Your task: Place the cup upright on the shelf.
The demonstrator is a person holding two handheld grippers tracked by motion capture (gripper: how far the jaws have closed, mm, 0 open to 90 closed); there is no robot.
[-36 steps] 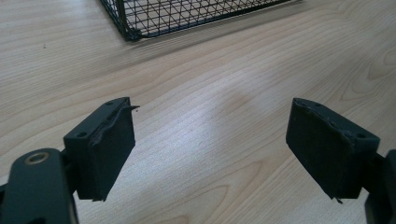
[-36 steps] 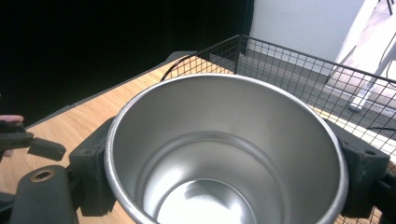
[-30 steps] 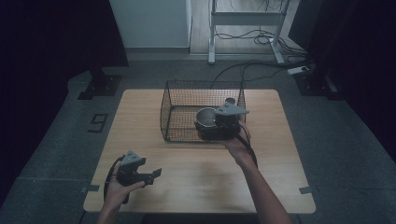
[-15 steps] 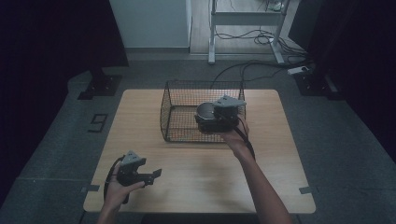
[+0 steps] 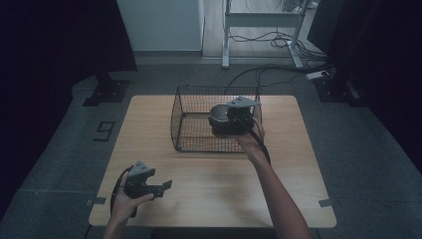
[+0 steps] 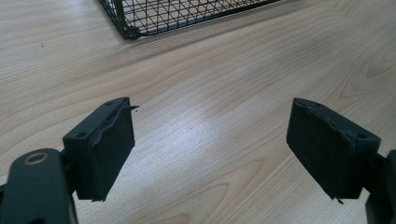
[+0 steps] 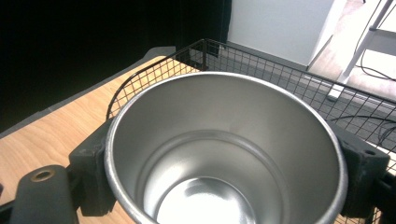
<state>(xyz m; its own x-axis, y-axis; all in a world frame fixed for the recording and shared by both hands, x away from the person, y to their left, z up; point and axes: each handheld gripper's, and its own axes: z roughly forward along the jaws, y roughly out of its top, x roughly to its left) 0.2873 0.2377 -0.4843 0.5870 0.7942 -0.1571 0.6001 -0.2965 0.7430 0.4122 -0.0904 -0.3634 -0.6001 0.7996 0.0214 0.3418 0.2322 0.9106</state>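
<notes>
My right gripper (image 5: pixel 230 118) has a steel cup (image 7: pixel 224 154) clamped between its jaws, one jaw pressed against each side of the cup's wall just under the rim. I hold the cup above the right half of the wire basket (image 5: pixel 191 119), about level with the basket's top edge; in the high view I cannot tell whether the base has gone below the rim yet. The cup looks empty and clean inside.

I judge the work as roughly halfway: the cup is gripped and carried to the basket, and what is left is to lower it to the basket floor, let go and draw my hand back.

The cup stands upright, its long axis near vertical, mouth up toward my camera and base down toward the basket.

My left gripper (image 5: pixel 149 185) rests idle near the front left corner of the table (image 5: pixel 149 129), jaws spread wide with nothing between them, only bare wood below.
</notes>
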